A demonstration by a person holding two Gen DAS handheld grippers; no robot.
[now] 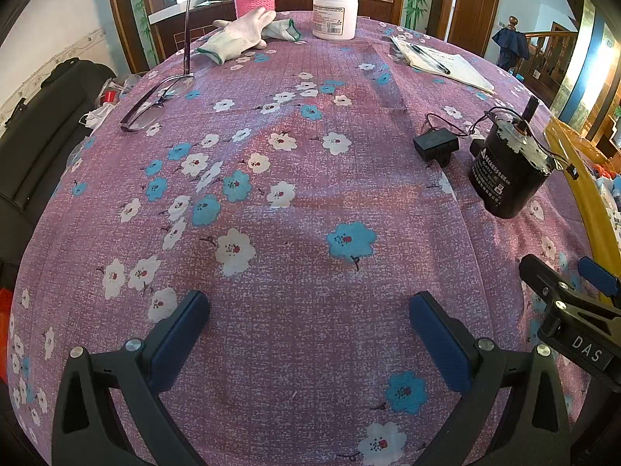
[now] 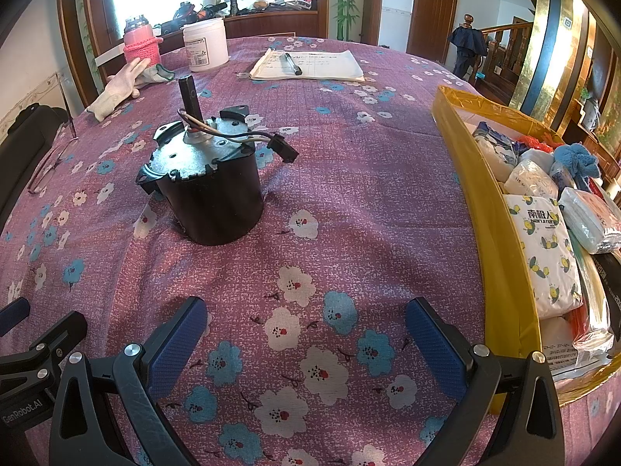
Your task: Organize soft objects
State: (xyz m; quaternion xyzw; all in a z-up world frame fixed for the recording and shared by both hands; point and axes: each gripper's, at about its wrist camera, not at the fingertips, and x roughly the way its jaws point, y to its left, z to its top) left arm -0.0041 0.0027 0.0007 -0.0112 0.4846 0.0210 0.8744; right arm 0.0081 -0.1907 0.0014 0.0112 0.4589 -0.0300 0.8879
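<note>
Purple floral tablecloth point(image 1: 310, 194) covers table. Far left: white gloves point(image 1: 240, 37) before pink knitted bottle sleeve point(image 1: 256, 0), long axis slanting left-near to right-far, well ahead of your left gripper point(image 1: 310, 334), fingers wide, empty. Motor point(image 2: 205, 182) centre. Right gripper point(image 2: 306, 341) wide, empty, farther from gloves. Yellow box point(image 2: 500, 233) right, contents partly cut off.

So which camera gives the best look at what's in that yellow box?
The right wrist view. The yellow box lies open there, showing tissue packs and a blue cloth. The left wrist view catches only a strip of its yellow wall at the right edge, contents barely visible.
</note>
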